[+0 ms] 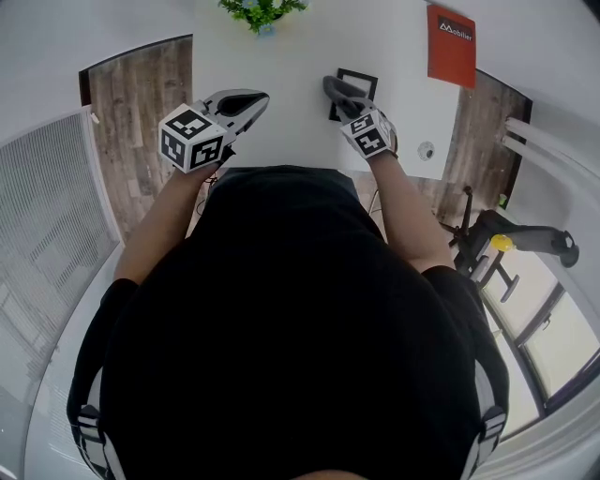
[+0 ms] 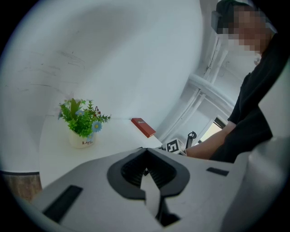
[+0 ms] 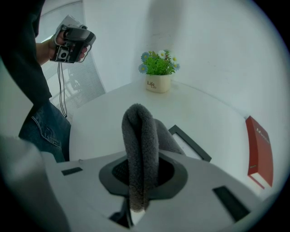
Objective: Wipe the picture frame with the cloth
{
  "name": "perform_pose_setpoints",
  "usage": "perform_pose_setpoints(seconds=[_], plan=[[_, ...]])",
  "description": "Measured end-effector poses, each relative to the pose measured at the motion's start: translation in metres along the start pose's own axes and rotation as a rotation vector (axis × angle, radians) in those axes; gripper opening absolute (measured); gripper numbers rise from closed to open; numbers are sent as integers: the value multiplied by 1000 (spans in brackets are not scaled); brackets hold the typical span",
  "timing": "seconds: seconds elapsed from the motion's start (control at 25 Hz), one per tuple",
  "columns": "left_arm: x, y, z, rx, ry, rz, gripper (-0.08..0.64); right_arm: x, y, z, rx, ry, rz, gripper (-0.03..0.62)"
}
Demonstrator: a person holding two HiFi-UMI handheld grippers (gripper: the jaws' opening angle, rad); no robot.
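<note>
In the right gripper view, my right gripper [image 3: 141, 174] is shut on a folded grey cloth [image 3: 140, 136] that stands up out of the jaws. Just beyond it, a black picture frame [image 3: 192, 144] lies flat on the round white table [image 3: 113, 118]. From the head view, the cloth [image 1: 336, 90] hangs over the near left corner of the frame [image 1: 364, 81], with the right gripper [image 1: 343, 97] behind it. My left gripper [image 1: 251, 99] hovers over the table's left side, away from the frame. Its jaws [image 2: 146, 171] are shut with nothing between them.
A small potted plant [image 1: 258, 11] stands at the table's far edge. A red book [image 1: 451, 42] lies at the far right, and a small round white object [image 1: 427, 150] sits near the right edge. A black stand [image 1: 506, 239] is on the floor, right.
</note>
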State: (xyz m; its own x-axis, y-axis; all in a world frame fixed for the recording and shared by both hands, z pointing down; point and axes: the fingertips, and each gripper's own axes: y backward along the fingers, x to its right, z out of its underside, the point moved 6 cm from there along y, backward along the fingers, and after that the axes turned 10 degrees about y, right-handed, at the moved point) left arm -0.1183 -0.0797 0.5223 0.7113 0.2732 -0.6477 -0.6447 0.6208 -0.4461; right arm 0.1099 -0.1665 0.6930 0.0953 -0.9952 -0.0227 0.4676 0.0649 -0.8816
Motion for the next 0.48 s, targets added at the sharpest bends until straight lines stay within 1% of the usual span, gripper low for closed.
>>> perform_pose_setpoints(seconds=[0.48], plan=[[3,2,6,-19,-14,25,9,-21,3,8,-10,-29,-7,41]])
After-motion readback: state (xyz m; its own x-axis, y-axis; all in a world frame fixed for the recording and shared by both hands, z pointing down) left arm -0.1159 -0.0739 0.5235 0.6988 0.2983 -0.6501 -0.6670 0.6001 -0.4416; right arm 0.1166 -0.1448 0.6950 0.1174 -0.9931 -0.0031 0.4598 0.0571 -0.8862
